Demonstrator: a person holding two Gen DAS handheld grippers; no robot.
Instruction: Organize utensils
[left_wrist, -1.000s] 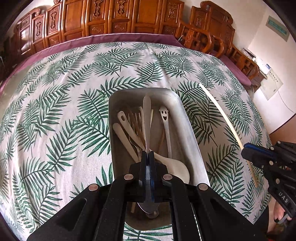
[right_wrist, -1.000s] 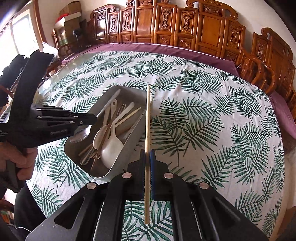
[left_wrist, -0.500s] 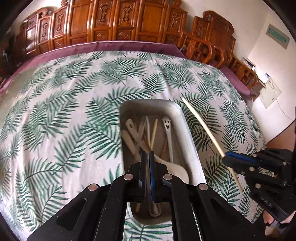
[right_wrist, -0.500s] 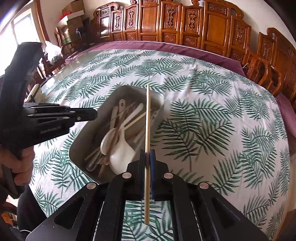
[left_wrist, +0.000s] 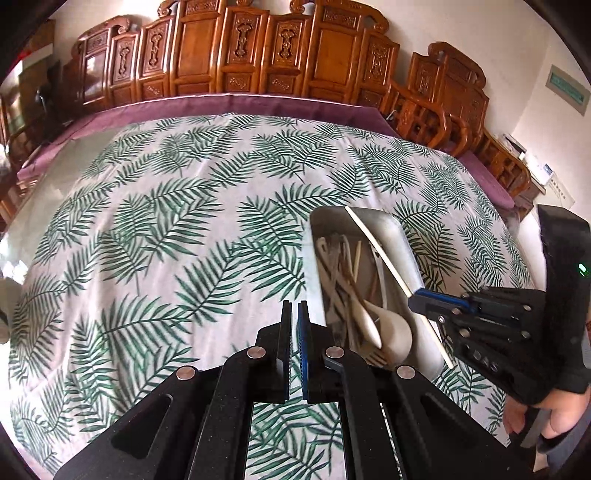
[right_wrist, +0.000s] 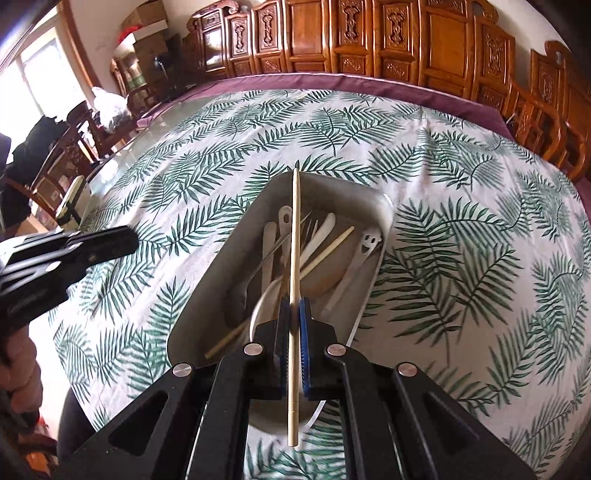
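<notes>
My right claw (right_wrist: 294, 314) is clamped on a pale chopstick (right_wrist: 294, 236), gripping it near its thick end so a short stub hangs back toward me and the long thin part points away. It hangs over the metal tray (right_wrist: 207, 295), running roughly along the tray's length, tip near the far rim. My left claw (left_wrist: 293, 325) has its jaws together with nothing between them, and it hangs over the leaf-print cloth (left_wrist: 166, 240) just to the left of the tray.

Inside the tray lies a loose heap of utensils: a white ladle-like spoon (left_wrist: 393, 341) at the near end, a slim white spoon (left_wrist: 364, 321) across it, a metal spoon (right_wrist: 240, 295) along the left wall as the right camera sees it, a second chopstick (right_wrist: 325, 249) lying aslant, and a white spoon handle with a smiley face (right_wrist: 369, 240) against the right wall. Some of the tray's contents are blurred.

Seen from the left camera, my right hand (left_wrist: 554, 417) holds the claw's handle at the lower right edge.

Beyond the tray the desk (right_wrist: 92, 181) stretches on under the cloth, with a purple cloth (left_wrist: 258, 105) showing at its far edge. Carved wooden chairs (left_wrist: 436, 110) and carved wooden panels (right_wrist: 369, 37) line the wall behind.
</notes>
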